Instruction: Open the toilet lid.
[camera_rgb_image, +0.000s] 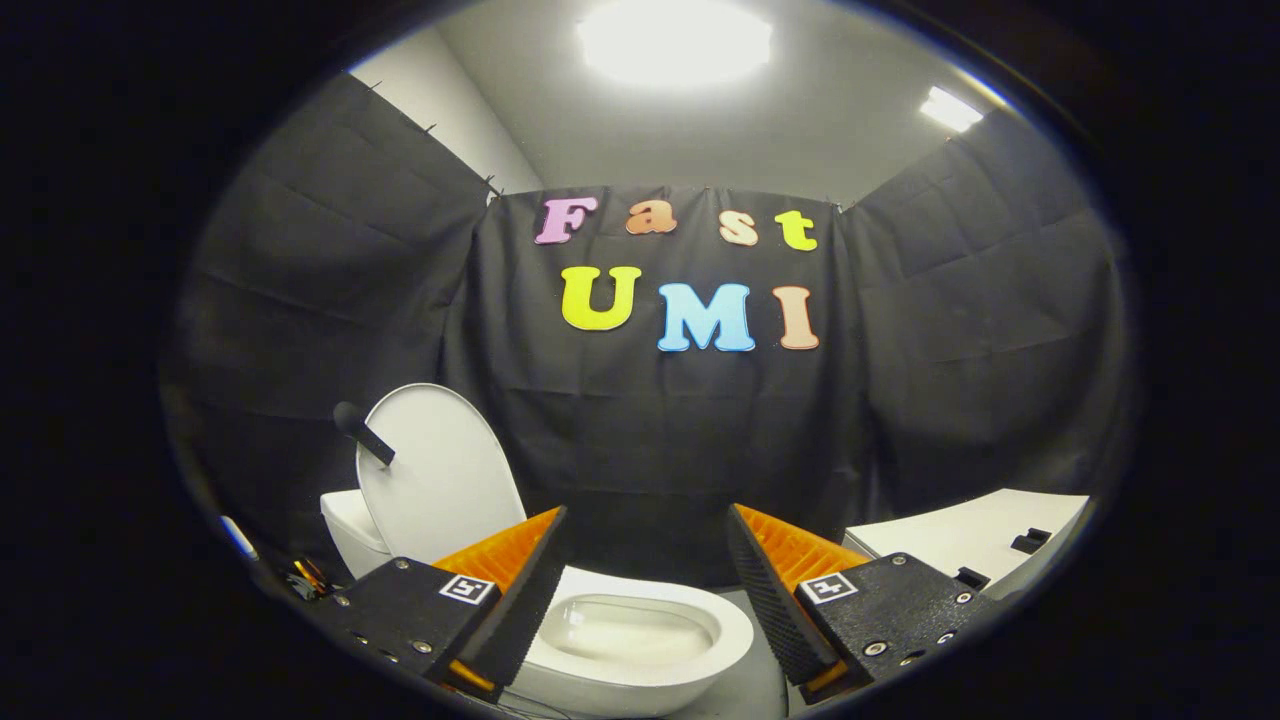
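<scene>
A white toilet stands low ahead of me, its bowl showing between and below my fingers. Its white lid stands raised and upright behind the left finger, leaning back toward the tank. A dark handle sticks out from the lid's left edge. My gripper is open, fingers wide apart, with nothing between them. It hovers above the bowl's front, apart from the lid.
A white counter with small dark items sits at the right, beyond the right finger. Black cloth walls close the booth behind and on both sides. Some wires and small bits lie on the floor left of the toilet.
</scene>
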